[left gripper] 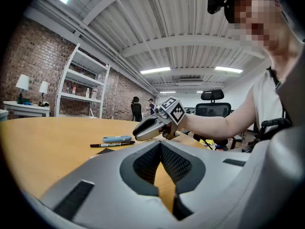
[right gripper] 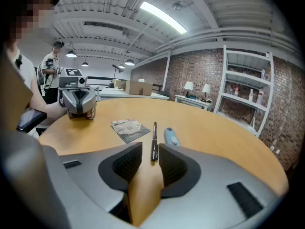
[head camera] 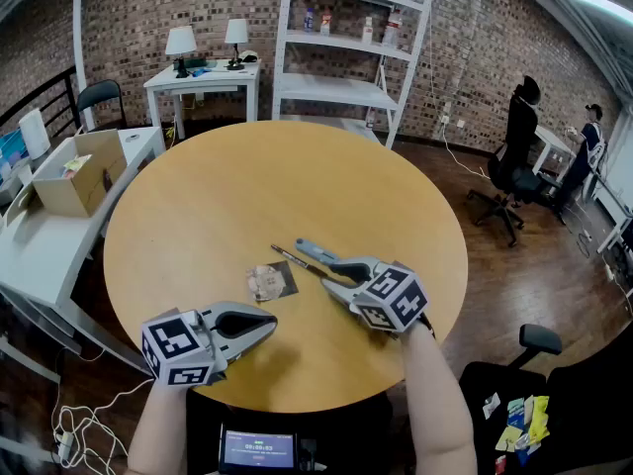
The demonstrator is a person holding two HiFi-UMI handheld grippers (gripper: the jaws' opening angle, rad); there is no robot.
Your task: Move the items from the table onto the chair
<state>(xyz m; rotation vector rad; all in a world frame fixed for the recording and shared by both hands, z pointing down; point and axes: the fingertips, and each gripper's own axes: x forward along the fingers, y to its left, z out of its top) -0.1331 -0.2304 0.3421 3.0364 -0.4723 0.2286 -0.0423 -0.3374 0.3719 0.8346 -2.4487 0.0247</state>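
Note:
Three items lie on the round wooden table [head camera: 198, 196]: a black pen [head camera: 292, 258], a blue-grey oblong item [head camera: 313, 251] just beyond it, and a flat printed packet [head camera: 272, 281]. My right gripper [head camera: 328, 271] hangs low over the table with its jaws open. In the right gripper view the pen's [right gripper: 154, 142] near end lies between the fingertips, with a gap on each side. To the left my left gripper [head camera: 267, 323] hovers near the table's front edge, jaws a narrow gap apart with nothing between them. It points toward the right gripper [left gripper: 138, 133].
A black office chair [head camera: 495, 384] at the bottom right carries several coloured packets [head camera: 524, 424]. A white side table with a cardboard box [head camera: 79, 171] stands to the left. White shelves [head camera: 346, 57] and a lamp desk [head camera: 203, 82] line the brick wall. People stand far right.

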